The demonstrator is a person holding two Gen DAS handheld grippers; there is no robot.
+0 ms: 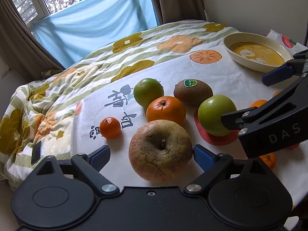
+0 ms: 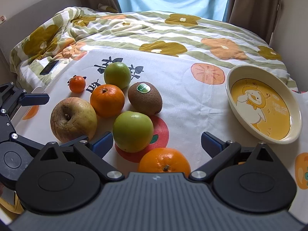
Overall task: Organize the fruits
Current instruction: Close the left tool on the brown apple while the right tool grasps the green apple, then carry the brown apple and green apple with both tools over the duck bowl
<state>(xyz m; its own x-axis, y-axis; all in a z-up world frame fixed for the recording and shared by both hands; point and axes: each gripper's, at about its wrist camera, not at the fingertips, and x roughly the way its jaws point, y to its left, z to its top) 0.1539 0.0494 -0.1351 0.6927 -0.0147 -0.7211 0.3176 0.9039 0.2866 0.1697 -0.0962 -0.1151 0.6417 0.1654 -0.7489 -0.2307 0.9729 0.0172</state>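
Fruit lies loose on a white printed cloth (image 2: 182, 96). My left gripper (image 1: 152, 154) is open astride a big russet apple (image 1: 160, 150); its left pad stands clear of the skin. Behind the apple are an orange (image 1: 166, 109), a small mandarin (image 1: 110, 127), a kiwi (image 1: 193, 92) and two green fruits (image 1: 148, 92) (image 1: 215, 115). My right gripper (image 2: 156, 144) is open, with another orange (image 2: 164, 160) low between its fingers and the nearer green fruit (image 2: 132, 130) beside its left finger. A cream duck plate (image 2: 229, 80) lies empty at the right.
The cloth lies on a flowered quilt (image 2: 154, 30) spread over a bed. A dark phone (image 2: 49, 67) rests on the quilt at the left. A blue curtain (image 1: 92, 25) and a window are behind. The two grippers hang close together, side by side.
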